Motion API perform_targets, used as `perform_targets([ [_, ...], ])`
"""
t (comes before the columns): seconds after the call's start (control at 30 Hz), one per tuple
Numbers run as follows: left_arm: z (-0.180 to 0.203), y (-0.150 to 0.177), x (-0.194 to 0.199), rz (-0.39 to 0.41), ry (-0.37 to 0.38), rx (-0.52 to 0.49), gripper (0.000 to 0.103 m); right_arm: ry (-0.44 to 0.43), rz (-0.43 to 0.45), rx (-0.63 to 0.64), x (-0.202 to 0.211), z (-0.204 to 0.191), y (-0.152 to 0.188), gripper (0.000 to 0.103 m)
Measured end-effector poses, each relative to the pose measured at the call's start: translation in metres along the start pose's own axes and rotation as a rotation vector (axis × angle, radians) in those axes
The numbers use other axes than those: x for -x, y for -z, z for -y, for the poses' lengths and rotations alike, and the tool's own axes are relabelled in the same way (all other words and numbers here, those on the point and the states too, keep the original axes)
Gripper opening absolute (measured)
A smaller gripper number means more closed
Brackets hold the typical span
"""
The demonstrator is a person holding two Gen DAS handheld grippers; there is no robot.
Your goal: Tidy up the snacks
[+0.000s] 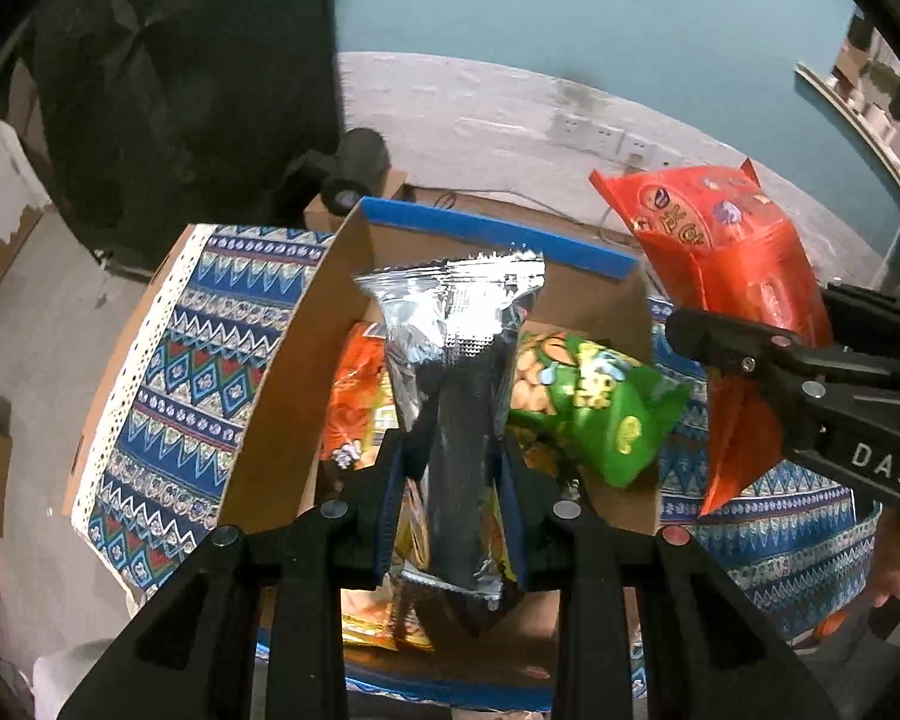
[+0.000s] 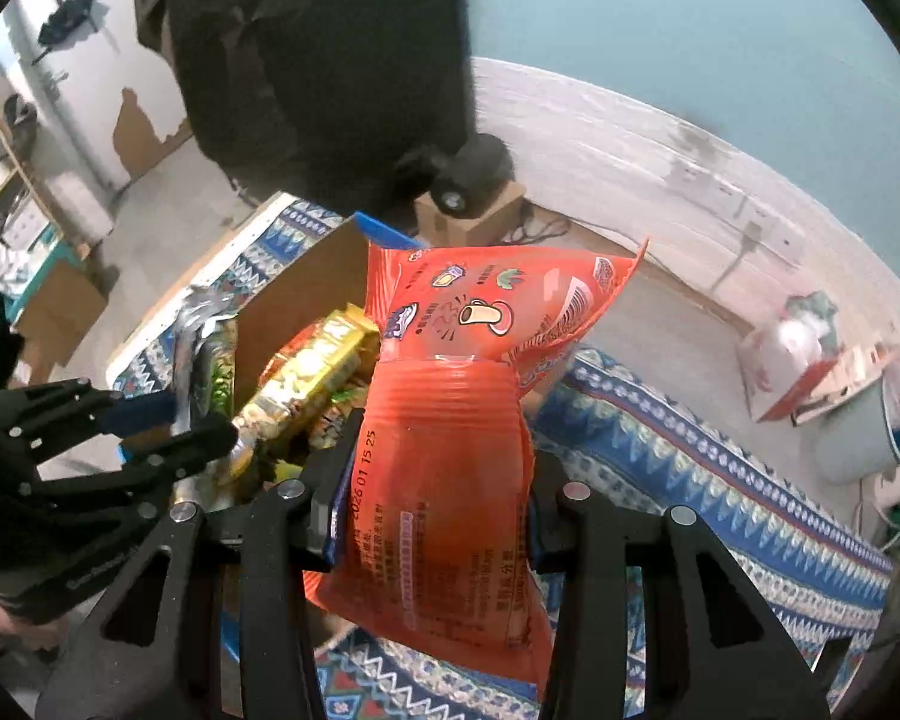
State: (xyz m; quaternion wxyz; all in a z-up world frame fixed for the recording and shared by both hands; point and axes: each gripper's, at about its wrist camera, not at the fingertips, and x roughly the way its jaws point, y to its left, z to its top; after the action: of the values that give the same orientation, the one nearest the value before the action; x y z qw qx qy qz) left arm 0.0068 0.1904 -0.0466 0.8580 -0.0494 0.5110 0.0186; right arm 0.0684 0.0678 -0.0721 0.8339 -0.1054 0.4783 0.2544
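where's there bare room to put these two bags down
Free: the patterned cloth left of the cardboard box, and the cloth strip right of the box in the right wrist view. Crowded: inside the box, packed with the green bag and orange packets. The tools hold the silver bag and red bag.

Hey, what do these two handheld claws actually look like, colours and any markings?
Both are matte black plastic with ribbed, cut-out linkage arms and round silver pivot screws. The left claw has dark blue finger pads and one red-tinted screw. The right claw has blue pads too; seen from the left camera, its body carries white letters "DAS". No cables or sleeves are visible.
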Motion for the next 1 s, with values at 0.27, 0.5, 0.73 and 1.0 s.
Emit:
perform_targets([
  [0.27,-0.015,-0.001,-0.005,-0.014,-0.042,0.036,0.055,-0.064,-0.056,0.002,-0.025,-0.019,-0.021,0.041],
  [0.5,-0.023,-0.003,0.006,0.007,-0.058,0.063,0.065,-0.080,-0.106,0.015,-0.046,-0.023,-0.038,0.042],
  [0.73,-0.018,-0.006,0.014,0.028,-0.072,0.049,0.073,-0.100,-0.090,-0.012,-0.041,-0.016,-0.041,0.054],
  [1.0,-0.007,-0.002,0.024,0.042,-0.091,0.019,0.079,-0.108,-0.024,-0.020,-0.001,-0.005,-0.032,0.070],
])
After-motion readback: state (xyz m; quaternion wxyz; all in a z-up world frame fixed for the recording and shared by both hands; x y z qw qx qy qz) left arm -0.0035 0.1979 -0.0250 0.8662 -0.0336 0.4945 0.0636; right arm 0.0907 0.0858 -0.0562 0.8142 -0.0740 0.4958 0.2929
